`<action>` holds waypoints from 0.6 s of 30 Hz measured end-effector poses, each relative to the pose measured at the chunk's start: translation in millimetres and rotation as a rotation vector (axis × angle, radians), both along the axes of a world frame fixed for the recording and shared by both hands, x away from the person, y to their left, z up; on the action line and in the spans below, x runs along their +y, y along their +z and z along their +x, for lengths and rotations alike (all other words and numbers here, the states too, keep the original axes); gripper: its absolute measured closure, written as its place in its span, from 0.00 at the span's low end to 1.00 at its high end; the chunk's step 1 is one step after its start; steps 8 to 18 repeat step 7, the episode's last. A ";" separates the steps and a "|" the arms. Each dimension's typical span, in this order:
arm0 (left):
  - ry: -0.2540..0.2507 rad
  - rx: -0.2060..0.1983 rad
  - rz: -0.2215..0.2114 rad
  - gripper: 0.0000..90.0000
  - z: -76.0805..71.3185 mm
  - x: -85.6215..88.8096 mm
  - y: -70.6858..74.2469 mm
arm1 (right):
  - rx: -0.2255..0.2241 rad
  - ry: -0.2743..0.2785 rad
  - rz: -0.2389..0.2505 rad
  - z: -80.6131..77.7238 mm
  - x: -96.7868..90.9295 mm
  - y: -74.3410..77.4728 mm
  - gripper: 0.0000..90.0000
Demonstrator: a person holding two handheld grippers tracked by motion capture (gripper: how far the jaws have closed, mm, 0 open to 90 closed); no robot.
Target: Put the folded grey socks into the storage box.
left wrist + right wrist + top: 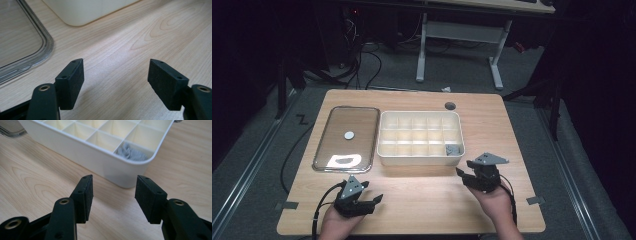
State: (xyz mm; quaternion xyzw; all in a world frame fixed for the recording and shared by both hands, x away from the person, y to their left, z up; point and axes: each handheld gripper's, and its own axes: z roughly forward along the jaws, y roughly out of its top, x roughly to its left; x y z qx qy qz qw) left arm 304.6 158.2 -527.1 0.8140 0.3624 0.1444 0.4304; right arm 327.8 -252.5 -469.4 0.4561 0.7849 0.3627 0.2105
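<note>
A: Where was the grey piece (453,149)?

B: In the white divided box (420,158), in the corner compartment at about four o'clock of the box, nearest the right gripper (469,170). In the right gripper view the grey piece (131,153) lay low behind the box wall (82,152).

A: And that gripper?

B: Its jaws stood wide apart with nothing between them, over bare table (422,200) just short of the box. The left gripper (373,196) sat at about seven o'clock of the table, jaws also spread and empty, near the clear lid (346,138), which carried a small round disc (349,134).

A: How would the grey piece handle?

B: Light, I judged, and it looked crumpled or ridged, perhaps soft; I couldn't tell for sure. I'd pinch it from above across its narrower width, since the compartment walls crowd it.

A: Its long axis?

B: Seemingly along the box's long side, three to nine o'clock, but too small to be certain which way it pointed.
</note>
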 end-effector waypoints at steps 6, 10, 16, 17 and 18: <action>0.038 -0.022 -0.013 0.33 0.3 8.3 1.9 | -0.092 -0.069 0.049 -35.2 6.3 -41.5 0.49; 0.043 -0.023 -0.012 0.33 1.0 9.7 2.2 | -0.117 -0.078 0.060 -43.6 7.0 -46.3 0.49; 0.043 -0.023 -0.012 0.33 1.0 9.7 2.2 | -0.117 -0.078 0.060 -43.6 7.0 -46.3 0.49; 0.043 -0.023 -0.012 0.33 1.0 9.7 2.2 | -0.117 -0.078 0.060 -43.6 7.0 -46.3 0.49; 0.043 -0.023 -0.012 0.33 1.0 9.7 2.2 | -0.117 -0.078 0.060 -43.6 7.0 -46.3 0.49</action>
